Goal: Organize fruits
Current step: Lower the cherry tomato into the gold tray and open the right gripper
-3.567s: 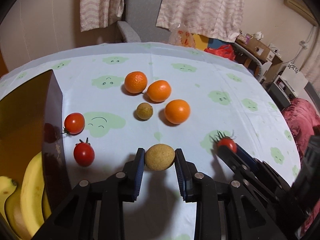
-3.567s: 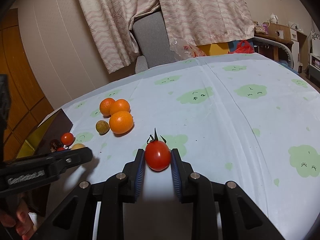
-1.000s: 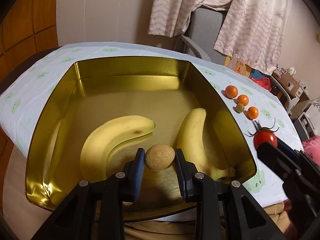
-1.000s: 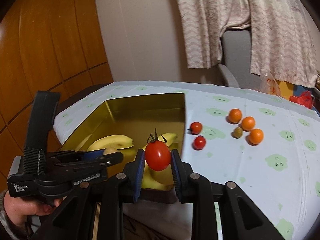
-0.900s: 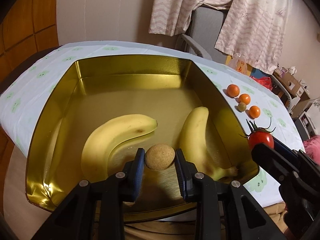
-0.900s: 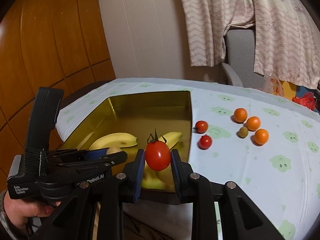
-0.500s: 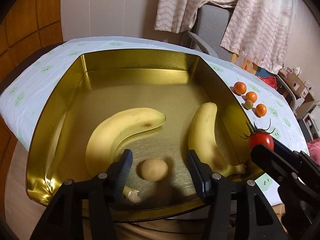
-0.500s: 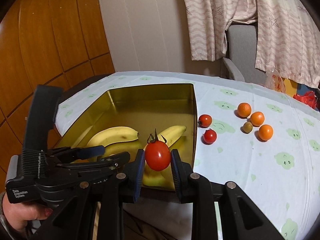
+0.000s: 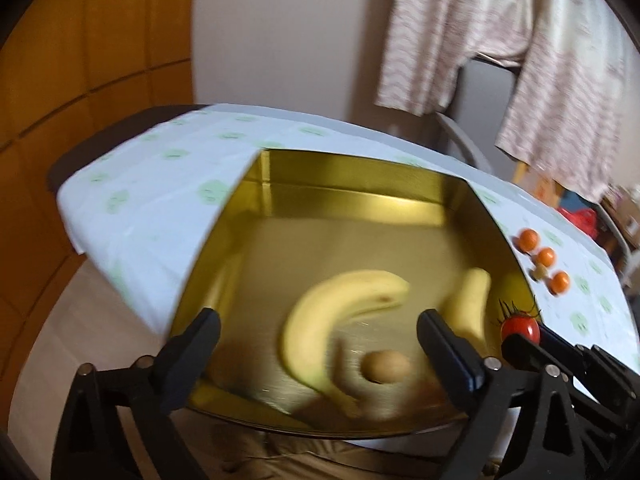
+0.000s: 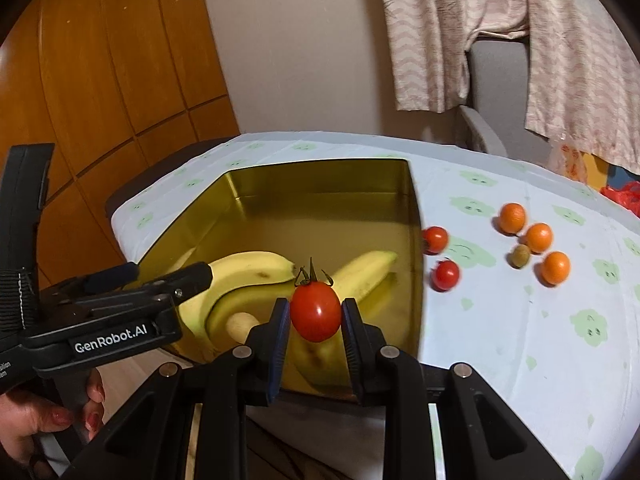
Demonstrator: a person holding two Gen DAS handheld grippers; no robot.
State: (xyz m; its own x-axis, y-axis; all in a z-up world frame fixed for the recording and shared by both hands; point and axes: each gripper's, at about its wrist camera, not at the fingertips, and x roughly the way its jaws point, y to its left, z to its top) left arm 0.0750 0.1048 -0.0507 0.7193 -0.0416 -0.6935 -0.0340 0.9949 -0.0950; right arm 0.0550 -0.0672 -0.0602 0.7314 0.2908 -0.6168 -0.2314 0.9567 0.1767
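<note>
Brown fruit released into the gold tin; tomato next in line.

The small brown fruit (image 9: 385,366) is seen lying on the floor of the gold tin (image 9: 352,196), just beside the near end of one banana (image 9: 340,312), with a second banana (image 9: 470,304) close by. The left tool (image 9: 316,344) has just been opened wide, and nothing is pressed between its pads. A tomato (image 10: 315,311) is clamped in the right tool (image 10: 314,320), held above the tin's near edge. The drop-off step is judged half done: the tomato is to be carried over open tin floor and released. Two tomatoes, three oranges and a greenish fruit (image 10: 519,255) remain on the tabletop (image 10: 520,320).
</note>
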